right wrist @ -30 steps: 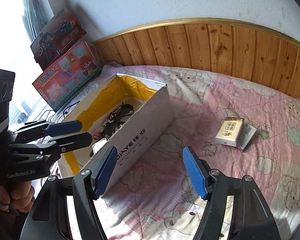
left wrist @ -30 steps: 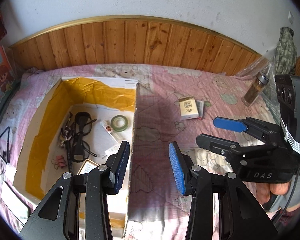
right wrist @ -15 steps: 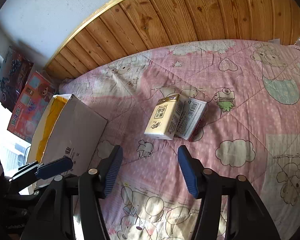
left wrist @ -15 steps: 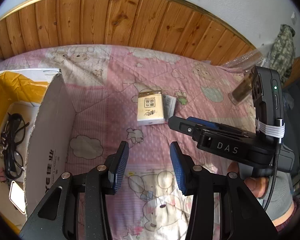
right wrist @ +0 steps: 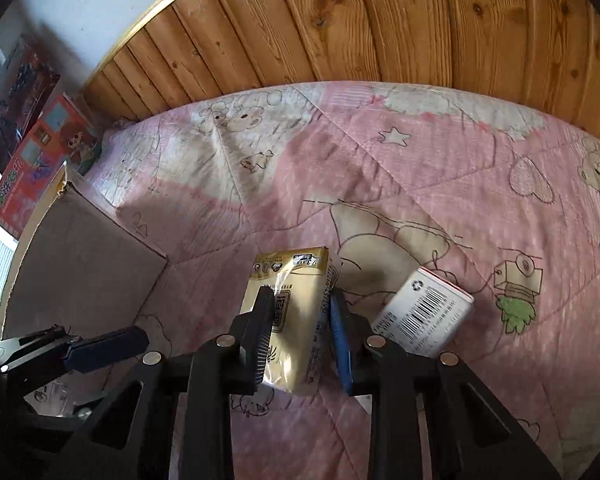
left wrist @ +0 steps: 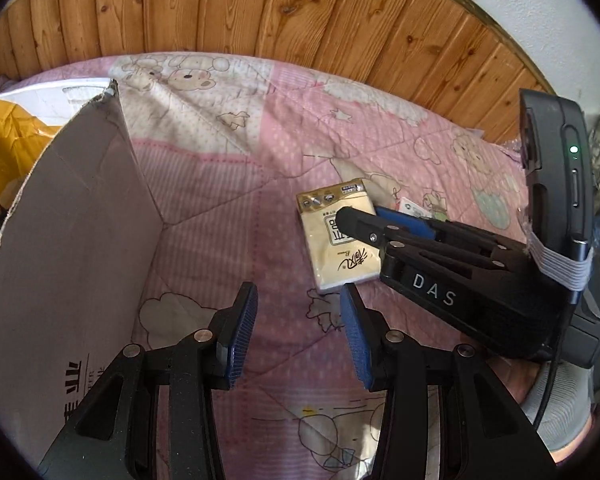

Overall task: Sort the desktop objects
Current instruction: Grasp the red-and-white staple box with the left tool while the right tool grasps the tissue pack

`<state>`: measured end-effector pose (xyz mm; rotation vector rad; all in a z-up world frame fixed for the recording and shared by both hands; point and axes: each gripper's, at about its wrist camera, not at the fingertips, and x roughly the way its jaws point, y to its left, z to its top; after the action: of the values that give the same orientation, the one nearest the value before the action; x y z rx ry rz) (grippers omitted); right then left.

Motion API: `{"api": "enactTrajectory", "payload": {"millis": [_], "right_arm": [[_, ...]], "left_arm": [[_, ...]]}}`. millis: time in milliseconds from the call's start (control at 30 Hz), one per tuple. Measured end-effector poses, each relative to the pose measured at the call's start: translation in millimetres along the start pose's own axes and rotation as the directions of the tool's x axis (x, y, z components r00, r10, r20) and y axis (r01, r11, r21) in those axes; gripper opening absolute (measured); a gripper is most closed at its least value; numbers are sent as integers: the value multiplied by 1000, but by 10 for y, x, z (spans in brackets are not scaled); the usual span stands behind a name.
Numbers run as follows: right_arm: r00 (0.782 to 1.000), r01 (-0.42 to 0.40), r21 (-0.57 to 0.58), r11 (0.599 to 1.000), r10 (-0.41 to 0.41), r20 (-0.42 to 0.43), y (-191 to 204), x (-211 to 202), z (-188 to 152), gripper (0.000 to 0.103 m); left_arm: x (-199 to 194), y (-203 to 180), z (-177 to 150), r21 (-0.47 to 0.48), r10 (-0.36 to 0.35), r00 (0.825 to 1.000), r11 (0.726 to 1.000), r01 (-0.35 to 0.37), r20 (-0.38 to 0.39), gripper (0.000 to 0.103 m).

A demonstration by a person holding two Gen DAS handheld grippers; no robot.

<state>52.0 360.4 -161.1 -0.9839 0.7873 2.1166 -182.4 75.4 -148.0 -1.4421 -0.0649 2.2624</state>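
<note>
Surveying from the largest item down, we note the pink quilt spread across the bed, with the open cardboard box standing on it at the left, its near wall upright and its yellow-lined interior partly in view. Well apart from the box, to its right on the quilt, lies the gold tissue pack, and just beside that, touching or nearly so, the white carton with a barcode.

We record that the view has shifted over the last second: both cameras previously looked across the box and now look steeply down on the tissue pack, so both hands have come across and down toward it. The right gripper has just been closing, from fully spread to a narrow gap, and its jaws now bracket the tissue pack, with the pads pressing its two long sides and the wrapper creasing at the left pad. The left gripper hangs just short of the pack with its jaws wide apart and nothing between them.

We judge the grasp established but the pack not yet lifted; transfer into the box remains, and the soft wrapper may deform or slip.
</note>
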Motion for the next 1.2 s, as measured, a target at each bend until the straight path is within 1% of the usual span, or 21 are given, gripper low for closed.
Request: {"api": "enactTrajectory", "payload": {"millis": [33,133,233,333,400,433,500,533,567,600,633,667,700,733,767,833,867,900,933,1033,1200], "right_arm": [[1000,9,-18,1000,-9,5,27,-24,1,26],[1000,-17,-18,1000,17,21,-33,-181,-7,22],[999,7,-10,1000,-7,35,-220,-464,-49,20],[996,88,-7,996,-88,30,-502,-776,-98,20],[984,179,-48,983,-178,17,-643,-926,-163,20],[975,220,-83,972,-220,4,-686,-970,-216,20],[970,237,-95,967,-240,-22,-791,-1006,-338,21],[972,226,-87,970,-230,-39,-838,-987,-408,25],[972,225,-81,971,-229,-45,-873,-965,-465,31],[974,219,-68,973,-222,-48,-912,-931,-519,34],[978,195,-55,979,-198,-67,-939,-865,-569,44],[982,166,-48,985,-169,-89,-949,-792,-623,47],[987,128,-31,991,-131,-98,-965,-737,-661,47],[989,105,-13,994,-106,-107,-967,-691,-688,37],[989,116,-5,993,-117,-86,-968,-695,-705,25],[992,109,3,994,-108,-66,-977,-730,-696,24],[994,101,18,995,-100,-52,-993,-763,-688,23],[994,98,29,995,-96,-44,-1006,-790,-679,23],[995,97,28,995,-96,-42,-1011,-810,-670,23],[994,106,33,994,-105,-31,-1017,-854,-657,23],[992,124,33,992,-123,-29,-978,-873,-685,23]], "left_arm": [[5,-4,4,-1,0,1000,1000,0,0,46],[29,-84,49,5,-23,1000,1000,23,2,46],[92,-254,127,22,-44,999,999,44,6,46],[275,-496,203,64,-59,998,996,60,-15,49],[452,-658,242,100,-63,997,993,67,-49,50],[529,-733,251,121,-46,998,991,52,-53,50],[672,-870,274,161,-22,998,987,31,-58,50],[745,-922,281,175,-19,998,984,30,-67,51],[789,-959,288,180,-23,998,983,34,-66,57],[827,-997,293,187,-20,998,982,32,-67,59],[862,-1037,294,200,-10,998,979,23,-65,60],[877,-1081,292,222,8,999,975,2,-46,60],[898,-1116,286,244,26,999,970,-17,-32,60],[914,-1137,285,259,38,999,965,-32,-21,60],[921,-1151,289,267,43,999,963,-38,-13,59],[926,-1164,307,275,38,999,961,-36,-3,55],[924,-1167,317,277,36,999,960,-36,3,38],[923,-1170,327,280,37,999,959,-37,6,23],[905,-1158,332,273,25,1000,962,-24,1,17],[804,-1137,322,250,3,1000,968,-8,20,15],[549,-1078,255,210,-26,999,978,20,25,14]]}}
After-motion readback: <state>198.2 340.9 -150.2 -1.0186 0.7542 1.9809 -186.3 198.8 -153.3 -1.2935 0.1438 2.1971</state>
